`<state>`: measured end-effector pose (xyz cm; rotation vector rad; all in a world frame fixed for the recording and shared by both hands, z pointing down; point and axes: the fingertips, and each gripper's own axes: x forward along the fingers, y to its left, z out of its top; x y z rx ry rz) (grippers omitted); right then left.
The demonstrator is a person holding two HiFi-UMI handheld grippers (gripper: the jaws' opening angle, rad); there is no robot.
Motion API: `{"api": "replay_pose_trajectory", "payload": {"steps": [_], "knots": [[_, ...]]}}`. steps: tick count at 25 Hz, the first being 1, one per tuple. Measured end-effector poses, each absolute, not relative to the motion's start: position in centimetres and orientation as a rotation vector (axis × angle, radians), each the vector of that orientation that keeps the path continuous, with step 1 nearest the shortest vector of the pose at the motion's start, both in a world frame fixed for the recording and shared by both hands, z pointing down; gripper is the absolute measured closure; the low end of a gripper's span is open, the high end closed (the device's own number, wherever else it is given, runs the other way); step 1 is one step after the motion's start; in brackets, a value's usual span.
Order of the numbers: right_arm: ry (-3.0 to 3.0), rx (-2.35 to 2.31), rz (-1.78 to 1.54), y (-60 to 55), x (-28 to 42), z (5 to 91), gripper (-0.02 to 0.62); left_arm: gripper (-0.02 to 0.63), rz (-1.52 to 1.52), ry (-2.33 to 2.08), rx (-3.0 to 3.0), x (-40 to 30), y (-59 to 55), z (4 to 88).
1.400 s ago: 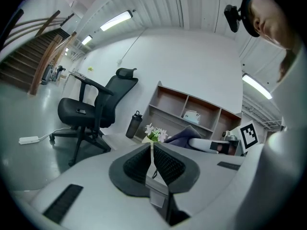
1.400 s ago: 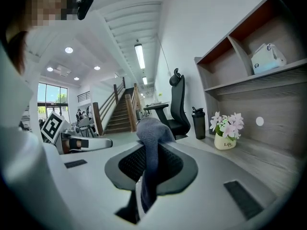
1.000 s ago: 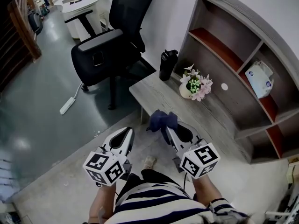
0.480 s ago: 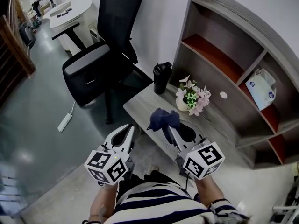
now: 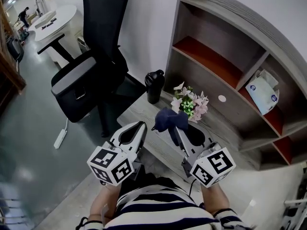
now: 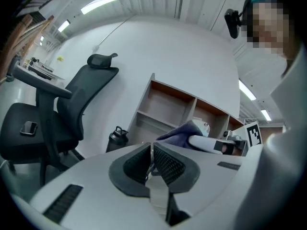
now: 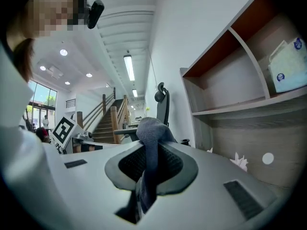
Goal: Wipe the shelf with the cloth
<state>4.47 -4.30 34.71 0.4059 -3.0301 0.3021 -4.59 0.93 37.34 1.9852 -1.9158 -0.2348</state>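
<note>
A grey wooden shelf unit [image 5: 225,56] with red-brown boards stands against the white wall, its low ledge [image 5: 144,116] in front of me. My right gripper [image 5: 173,128] is shut on a dark blue cloth [image 5: 169,119], which bunches above its tip over the ledge; the cloth [image 7: 149,143] hangs between the jaws in the right gripper view. My left gripper [image 5: 135,134] hovers beside it at the ledge's near edge, jaws shut with nothing between them. From the left gripper view the cloth [image 6: 180,134] and the shelf unit [image 6: 168,104] show ahead.
On the ledge stand a black bottle [image 5: 154,86] and a pot of pink and white flowers [image 5: 189,104]. A white packet [image 5: 261,92] leans on a red shelf at right. A black office chair [image 5: 86,75] stands to the left, a white table [image 5: 55,23] beyond it.
I have stepped closer to the shelf unit, which now sits lower and nearer in view. Both grippers moved forward over the ledge's edge, the cloth still held in the right one.
</note>
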Motion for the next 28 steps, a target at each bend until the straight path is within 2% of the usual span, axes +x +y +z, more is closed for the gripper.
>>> {"api": "replay_pose_trajectory", "payload": {"steps": [17,28], "knots": [[-3.068,0.716,0.132,-12.8,-3.7,28.1,0.538,0.575,-0.163,-1.709,2.28,-12.3,-8.8,33.0],[-3.139,0.944,-0.079,-16.2,-5.8,20.8,0.538,0.575,-0.117,-1.574,2.431,-13.8,-10.8,32.4]]}}
